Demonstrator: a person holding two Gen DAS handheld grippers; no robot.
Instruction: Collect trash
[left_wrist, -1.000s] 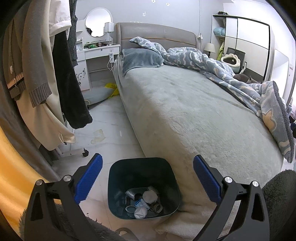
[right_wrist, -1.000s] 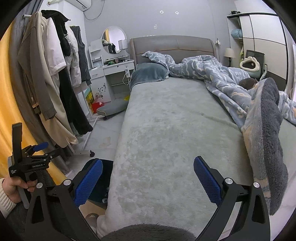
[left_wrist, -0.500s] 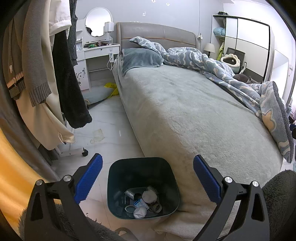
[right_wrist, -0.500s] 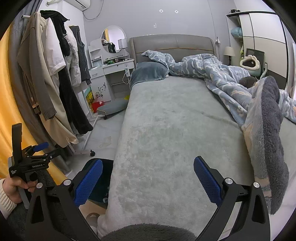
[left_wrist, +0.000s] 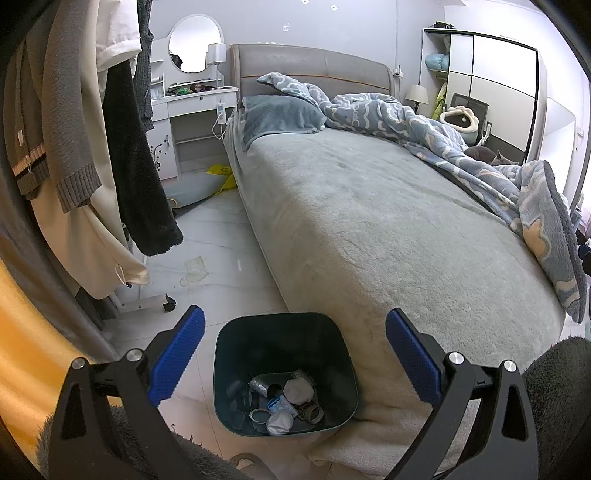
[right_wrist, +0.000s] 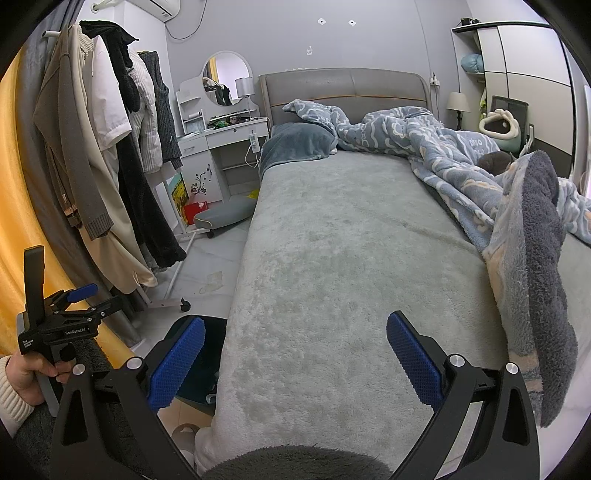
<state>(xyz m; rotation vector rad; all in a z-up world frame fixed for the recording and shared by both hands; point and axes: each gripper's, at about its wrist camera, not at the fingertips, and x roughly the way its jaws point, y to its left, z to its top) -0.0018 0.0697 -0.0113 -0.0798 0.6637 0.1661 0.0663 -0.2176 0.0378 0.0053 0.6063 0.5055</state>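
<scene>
Trash lies in the bottom of a dark teal bin on the pale floor, hard against the near left corner of the bed: crumpled white wads, a foil scrap and some tape rings. The left tool hangs above the bin with its blue pads spread wide apart and nothing between them. The right tool is over the near end of the grey bed cover, just as wide open and empty; the bin shows partly behind its left pad. At far left in the right wrist view, a hand grips the left tool's handle. Coats hang on a rack at left, and a blue patterned duvet is heaped along the bed's right side.
</scene>
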